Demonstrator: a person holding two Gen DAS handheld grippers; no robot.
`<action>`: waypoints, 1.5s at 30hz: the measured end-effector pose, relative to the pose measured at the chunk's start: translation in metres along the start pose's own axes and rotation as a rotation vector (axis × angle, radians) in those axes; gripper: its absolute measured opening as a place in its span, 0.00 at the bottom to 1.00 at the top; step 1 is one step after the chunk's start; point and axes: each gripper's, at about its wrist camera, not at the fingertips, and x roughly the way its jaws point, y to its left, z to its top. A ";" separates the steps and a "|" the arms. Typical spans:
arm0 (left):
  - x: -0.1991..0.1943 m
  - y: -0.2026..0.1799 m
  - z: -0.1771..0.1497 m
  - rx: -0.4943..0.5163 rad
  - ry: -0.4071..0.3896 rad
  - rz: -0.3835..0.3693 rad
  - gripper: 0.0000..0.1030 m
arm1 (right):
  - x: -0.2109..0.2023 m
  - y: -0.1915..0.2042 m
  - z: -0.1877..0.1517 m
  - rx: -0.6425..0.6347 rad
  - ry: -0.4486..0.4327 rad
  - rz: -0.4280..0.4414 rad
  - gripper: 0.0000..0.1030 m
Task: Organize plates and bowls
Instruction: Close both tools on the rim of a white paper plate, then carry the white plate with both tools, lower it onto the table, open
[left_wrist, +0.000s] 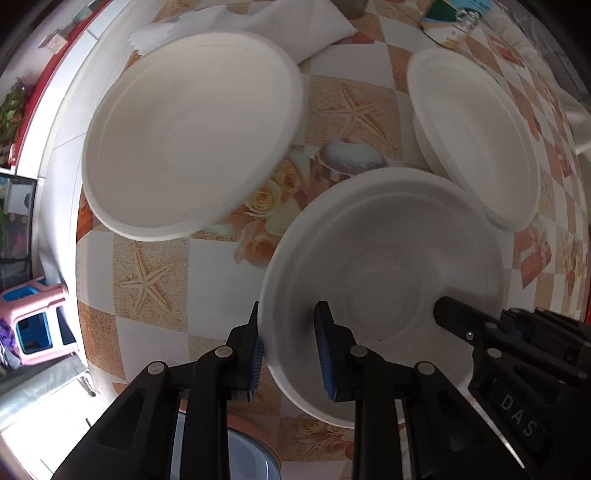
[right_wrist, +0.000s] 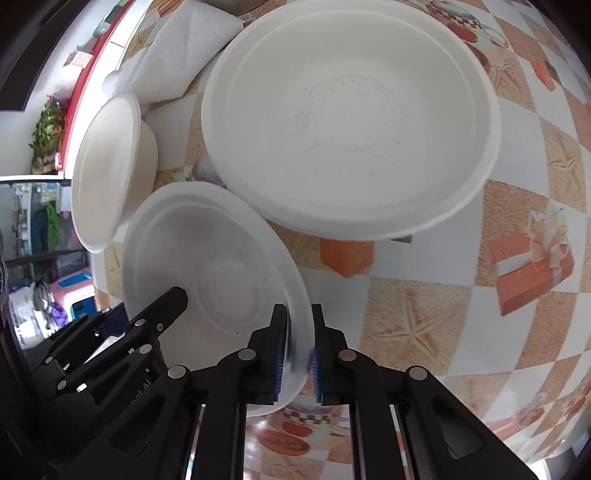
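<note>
A white bowl (left_wrist: 384, 269) is held between both grippers above the patterned table. My left gripper (left_wrist: 288, 347) straddles its left rim with a gap between pads, one finger inside and one outside. My right gripper (right_wrist: 299, 350) is shut on the bowl's right rim (right_wrist: 295, 295). A second white bowl (left_wrist: 192, 136) stands at the far left; it also shows in the right wrist view (right_wrist: 107, 170). A stack of white plates (left_wrist: 476, 136) lies at the right, large in the right wrist view (right_wrist: 351, 122).
A folded white cloth (left_wrist: 280, 26) lies at the back of the table (left_wrist: 155, 280). A printed packet (left_wrist: 454, 18) sits at the back right. Beyond the table's left edge stands a pink and blue stool (left_wrist: 33, 321).
</note>
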 end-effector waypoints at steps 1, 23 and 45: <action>0.000 -0.005 -0.002 0.009 0.002 -0.010 0.27 | -0.005 -0.005 -0.002 -0.012 -0.005 -0.014 0.13; 0.012 -0.170 -0.153 0.411 0.103 -0.041 0.37 | -0.009 -0.072 -0.146 -0.014 0.077 -0.138 0.16; -0.018 -0.153 -0.179 0.445 0.067 -0.071 0.78 | -0.051 -0.126 -0.173 0.058 0.010 -0.131 0.90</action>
